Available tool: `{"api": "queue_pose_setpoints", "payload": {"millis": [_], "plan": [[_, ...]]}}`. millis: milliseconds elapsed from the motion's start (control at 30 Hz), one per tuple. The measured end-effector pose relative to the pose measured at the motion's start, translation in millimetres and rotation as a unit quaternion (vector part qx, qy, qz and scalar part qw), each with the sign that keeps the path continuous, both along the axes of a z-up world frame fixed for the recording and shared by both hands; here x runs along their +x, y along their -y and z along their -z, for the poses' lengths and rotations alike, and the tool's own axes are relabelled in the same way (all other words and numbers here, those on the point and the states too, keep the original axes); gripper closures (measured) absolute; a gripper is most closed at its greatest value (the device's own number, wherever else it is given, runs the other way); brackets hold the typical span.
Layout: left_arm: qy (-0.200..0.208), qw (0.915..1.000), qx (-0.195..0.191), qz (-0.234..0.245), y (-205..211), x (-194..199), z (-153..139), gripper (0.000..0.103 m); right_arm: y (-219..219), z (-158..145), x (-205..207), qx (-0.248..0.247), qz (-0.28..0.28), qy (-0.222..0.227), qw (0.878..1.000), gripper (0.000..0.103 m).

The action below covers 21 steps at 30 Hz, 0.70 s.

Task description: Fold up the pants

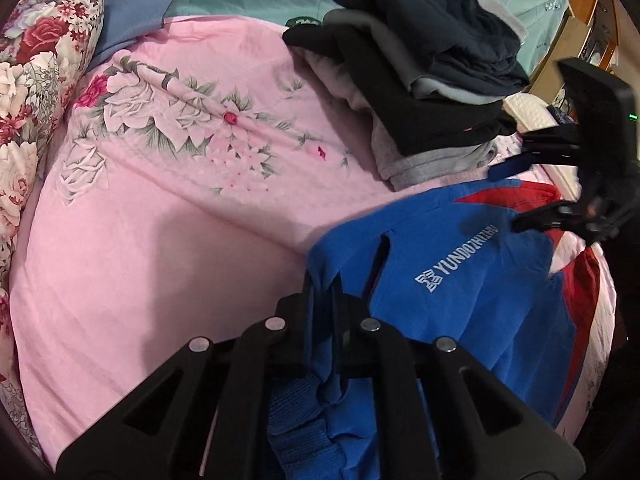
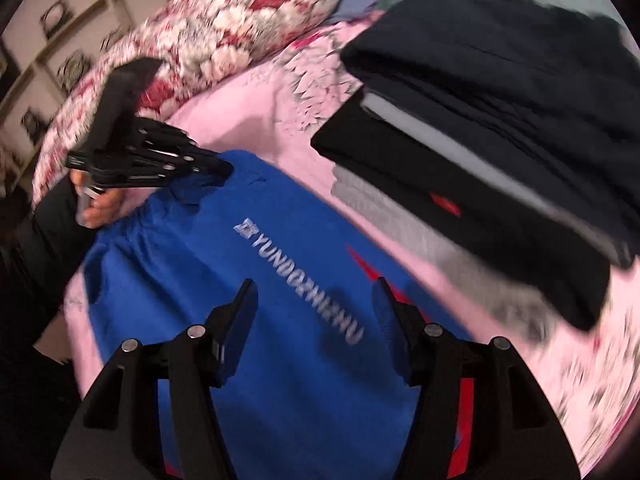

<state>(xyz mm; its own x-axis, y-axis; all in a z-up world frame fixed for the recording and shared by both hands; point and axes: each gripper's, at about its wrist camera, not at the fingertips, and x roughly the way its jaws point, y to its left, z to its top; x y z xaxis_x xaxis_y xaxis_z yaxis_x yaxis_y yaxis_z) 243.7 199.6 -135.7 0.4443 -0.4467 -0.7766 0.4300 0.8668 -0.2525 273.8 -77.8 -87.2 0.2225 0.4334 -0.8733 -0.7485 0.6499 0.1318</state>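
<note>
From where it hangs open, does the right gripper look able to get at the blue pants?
Probably yes. The right gripper is open just above the blue pants with nothing between; the left gripper pinches another edge, and the stack of folded clothes lies off to the side.

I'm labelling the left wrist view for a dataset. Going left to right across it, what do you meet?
floral pillow → pink floral sheet → left gripper pinching the blue pants → right gripper, open
</note>
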Motion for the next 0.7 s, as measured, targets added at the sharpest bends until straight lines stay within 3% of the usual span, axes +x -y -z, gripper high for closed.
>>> {"api": "queue_pose_setpoints", "payload": {"millis": [233, 400, 433, 467, 633, 700], "plan": [[0.011, 0.9997, -0.019, 0.014, -4.2, -9.8, -6.7, 0.096, -24.1, 30.3, 40.5, -0.039, -0.053, -0.041, 0.997, 0.043], [0.008, 0.9999, -0.013, 0.006, -4.8, -7.7, -4.7, 0.096, -36.2, 46.5, 43.3, -0.054, -0.071, -0.059, 0.994, 0.045], [0.002, 0.9999, -0.01, -0.002, -4.9, -4.2, -1.9, 0.096, -36.2, 46.9, 41.2, -0.048, -0.074, -0.063, 0.994, 0.075], [-0.001, 0.9999, -0.004, -0.009, -4.7, -0.9, 0.0, 0.096, -37.5, 46.0, 38.8, -0.046, -0.08, -0.062, 0.994, 0.096], [-0.019, 0.998, 0.036, -0.048, -0.3, 20.7, 18.1, 0.096, -50.1, 35.3, 35.3, -0.07, -0.045, 0.022, 0.996, 0.095], [-0.022, 0.997, 0.052, -0.053, 4.5, 24.0, 25.3, 0.096, -55.2, 44.7, 40.7, -0.086, -0.027, 0.017, 0.996, 0.095]]}}
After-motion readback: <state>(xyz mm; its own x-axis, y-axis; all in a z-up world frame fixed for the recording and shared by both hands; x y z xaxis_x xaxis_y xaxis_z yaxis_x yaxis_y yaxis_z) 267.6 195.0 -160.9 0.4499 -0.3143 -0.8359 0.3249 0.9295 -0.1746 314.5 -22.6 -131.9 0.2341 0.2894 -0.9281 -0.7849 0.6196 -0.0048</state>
